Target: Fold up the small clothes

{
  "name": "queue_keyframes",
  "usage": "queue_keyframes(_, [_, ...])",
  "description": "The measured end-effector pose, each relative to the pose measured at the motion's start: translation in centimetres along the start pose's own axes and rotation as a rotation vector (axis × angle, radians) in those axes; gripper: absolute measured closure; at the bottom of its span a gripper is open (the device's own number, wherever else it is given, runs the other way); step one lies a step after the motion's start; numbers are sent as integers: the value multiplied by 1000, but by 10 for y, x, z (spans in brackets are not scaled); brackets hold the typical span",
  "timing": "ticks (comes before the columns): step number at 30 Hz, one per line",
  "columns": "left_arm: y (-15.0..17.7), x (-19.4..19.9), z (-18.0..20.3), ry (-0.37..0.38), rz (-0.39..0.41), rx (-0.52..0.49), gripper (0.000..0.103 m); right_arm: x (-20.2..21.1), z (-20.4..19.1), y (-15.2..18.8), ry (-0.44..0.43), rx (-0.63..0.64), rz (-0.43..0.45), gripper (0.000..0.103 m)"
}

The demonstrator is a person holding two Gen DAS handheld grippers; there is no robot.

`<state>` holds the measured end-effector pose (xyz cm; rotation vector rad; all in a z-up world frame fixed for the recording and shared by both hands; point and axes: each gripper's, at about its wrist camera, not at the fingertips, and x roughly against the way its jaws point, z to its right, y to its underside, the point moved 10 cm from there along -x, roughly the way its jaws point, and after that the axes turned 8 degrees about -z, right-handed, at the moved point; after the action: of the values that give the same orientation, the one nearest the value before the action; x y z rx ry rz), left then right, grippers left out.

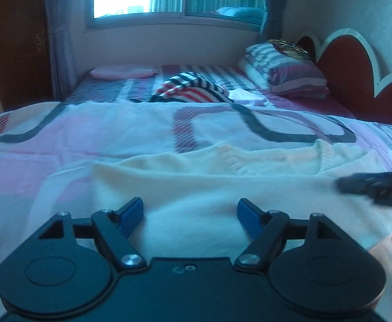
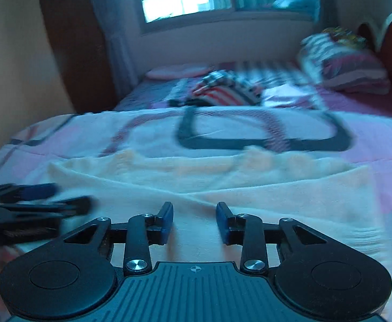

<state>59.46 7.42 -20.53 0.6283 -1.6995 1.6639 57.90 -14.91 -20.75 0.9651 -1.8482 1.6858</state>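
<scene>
Left wrist view shows the left gripper [image 1: 190, 214] wide open, holding nothing, low over the cream garment [image 1: 196, 187] spread on the bedspread [image 1: 62, 134], seemingly poised to pinch an edge; right wrist view shows the right gripper [image 2: 194, 221] likewise parted and empty, alongside

A small cream-coloured knitted garment [image 1: 196, 185] is spread flat, with low wrinkles, on the patterned bedspread [image 1: 88, 134]. A ribbed edge is seen along its far side. A crumpled red, white and navy striped garment [image 1: 193, 88] is laid farther back on the bed.
</scene>
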Motion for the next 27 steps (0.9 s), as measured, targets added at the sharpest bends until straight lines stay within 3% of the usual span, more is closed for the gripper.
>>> queue_keyframes(2, [5,3,-13,16,-10,16,25,3,40,7,63,-68,-11,69])
queue_keyframes(3, [5,4,-14,28,-8,14,25,3,52,8,42,-97,-6,69])
queue_keyframes(7, [-3,14,-5,-15,1,17,29,14,54,-5,63,-99,4,69])
queue_keyframes(10, [2,34,15,13,31,23,26,34,35,-4,4,-69,29,69])
queue_keyframes(14, [20,34,48,20,-6,-14,26,38,-12,21,-92,16,-14,69])
queue_keyframes(18, [29,32,68,2,-20,-60,26,32,-44,44,-103,118,-37,69])
queue_keyframes(20, [31,34,59,-12,-27,-46,26,33,-35,48,-91,125,-37,69])
queue_keyframes(24, [45,42,22,-68,-31,-16,24,51,42,57,49,4,-41,69])
queue_keyframes(27, [50,45,16,-88,-37,-15,24,57,61,57,-4,-29,-44,70])
